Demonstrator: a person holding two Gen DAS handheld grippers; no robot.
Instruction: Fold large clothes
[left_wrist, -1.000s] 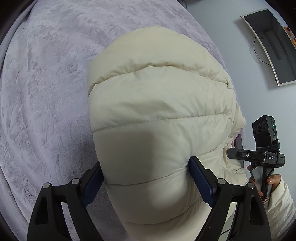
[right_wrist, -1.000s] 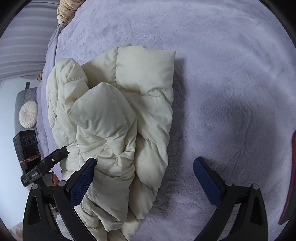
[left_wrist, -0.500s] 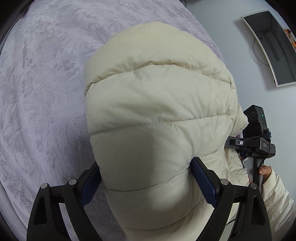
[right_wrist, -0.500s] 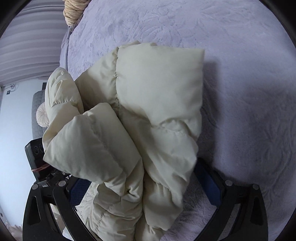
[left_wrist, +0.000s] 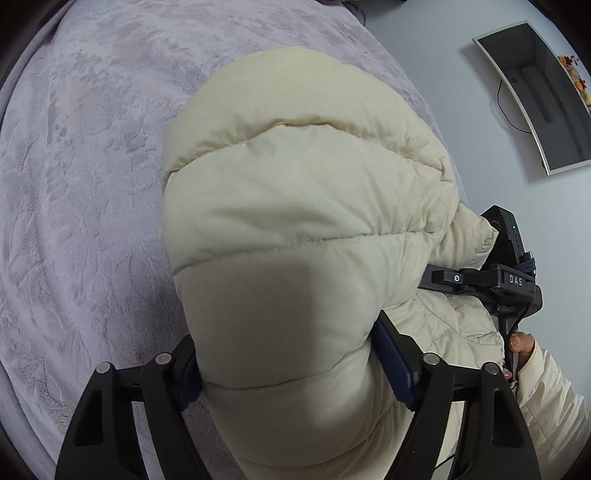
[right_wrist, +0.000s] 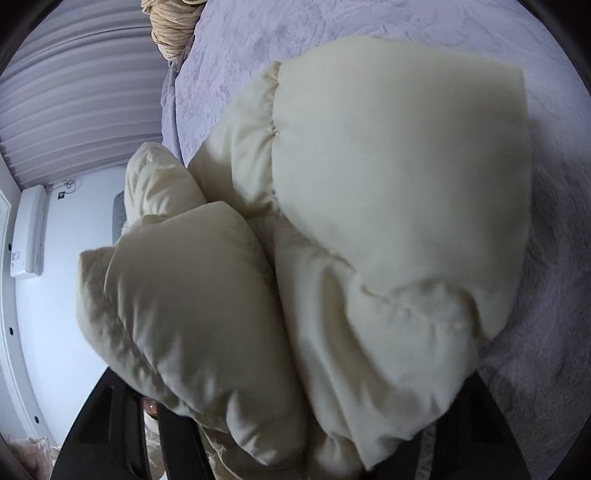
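Observation:
A cream puffer jacket (left_wrist: 295, 184) lies bunched on a lilac bedspread (left_wrist: 74, 184). My left gripper (left_wrist: 290, 365) has a thick fold of it between its blue pads. The pads dent the padding and the jaws are closing. In the right wrist view the jacket (right_wrist: 369, 221) fills most of the picture. My right gripper (right_wrist: 306, 424) has a bundle of folds pinched between its fingers, jaws closing, pads hidden under the fabric. The right gripper's body (left_wrist: 480, 280) shows beside the jacket, held by a hand (left_wrist: 521, 339).
The bedspread (right_wrist: 554, 295) stretches on around the jacket. A dark screen (left_wrist: 535, 92) hangs on the wall past the bed's edge. A beige knitted item (right_wrist: 173, 26) lies at the far end of the bed, with pleated curtains (right_wrist: 74, 92) and a white wall unit (right_wrist: 29, 232) beyond.
My right gripper dropped onto the jacket from over bare bedspread and its jaws narrowed around the folds. The left gripper kept its place, squeezing the fold tighter.

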